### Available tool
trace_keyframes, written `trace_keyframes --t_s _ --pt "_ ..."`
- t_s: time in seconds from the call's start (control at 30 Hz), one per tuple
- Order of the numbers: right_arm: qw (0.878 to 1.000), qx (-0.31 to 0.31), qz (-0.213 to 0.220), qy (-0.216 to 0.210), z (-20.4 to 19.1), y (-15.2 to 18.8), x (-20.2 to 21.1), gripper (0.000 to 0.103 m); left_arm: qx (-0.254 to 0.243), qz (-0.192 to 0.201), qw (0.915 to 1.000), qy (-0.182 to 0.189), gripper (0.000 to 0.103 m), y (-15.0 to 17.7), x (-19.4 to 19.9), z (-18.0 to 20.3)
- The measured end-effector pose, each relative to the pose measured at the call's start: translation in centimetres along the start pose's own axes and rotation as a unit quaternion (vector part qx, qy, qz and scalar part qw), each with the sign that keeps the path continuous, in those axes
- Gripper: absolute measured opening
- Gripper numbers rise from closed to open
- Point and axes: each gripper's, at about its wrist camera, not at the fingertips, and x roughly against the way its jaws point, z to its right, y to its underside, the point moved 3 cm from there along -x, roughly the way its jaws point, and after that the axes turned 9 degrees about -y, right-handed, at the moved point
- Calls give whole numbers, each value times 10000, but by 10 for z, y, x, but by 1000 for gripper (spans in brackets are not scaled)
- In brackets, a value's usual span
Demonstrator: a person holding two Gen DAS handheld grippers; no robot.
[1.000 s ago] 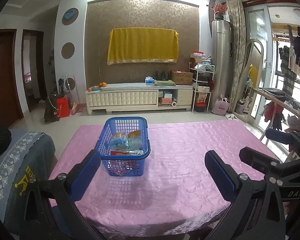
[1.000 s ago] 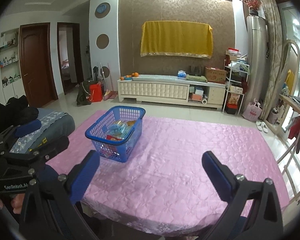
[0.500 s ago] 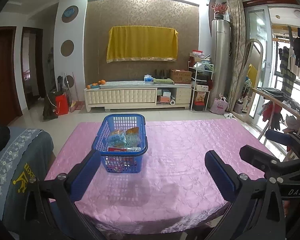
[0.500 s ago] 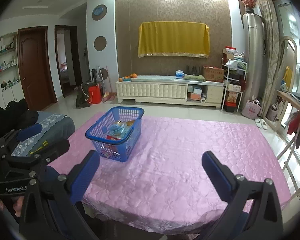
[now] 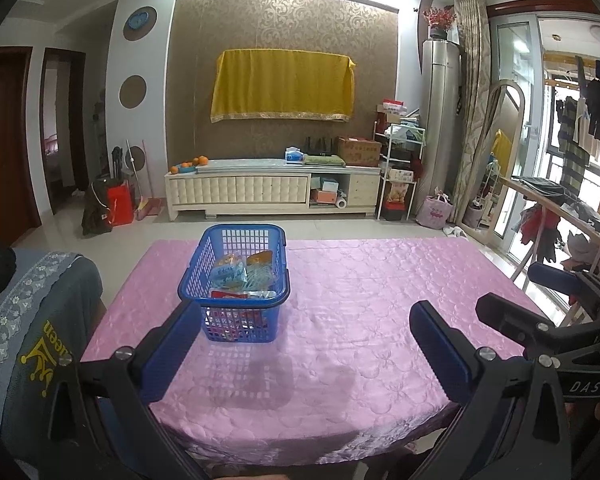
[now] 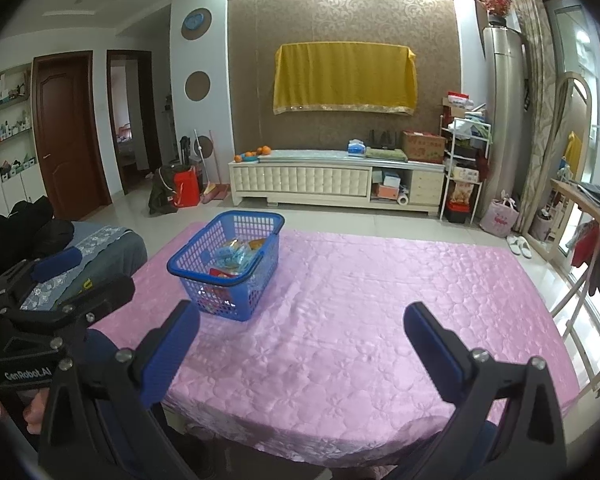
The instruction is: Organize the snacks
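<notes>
On the pink tablecloth (image 5: 360, 300), toward its left side, stood the blue basket (image 5: 236, 280) with the snack packets (image 5: 240, 274) lying inside. Both tools hung over the near edge, well short of it — the left gripper (image 5: 304, 344) spread wide and empty, the right gripper (image 6: 300, 344) likewise released, holding nothing.
</notes>
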Motion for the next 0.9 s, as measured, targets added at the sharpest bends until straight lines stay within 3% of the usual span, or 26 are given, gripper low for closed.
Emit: trace_keyframes --t_s 0.27,0.9 --pt "10000 -7 -50 12 2 -2 -1 103 118 -162 9997 153 103 1 -2 0" --pt "9999 -19 -118 -45 2 1 -5 103 47 -167 9998 72 103 3 -1 0"
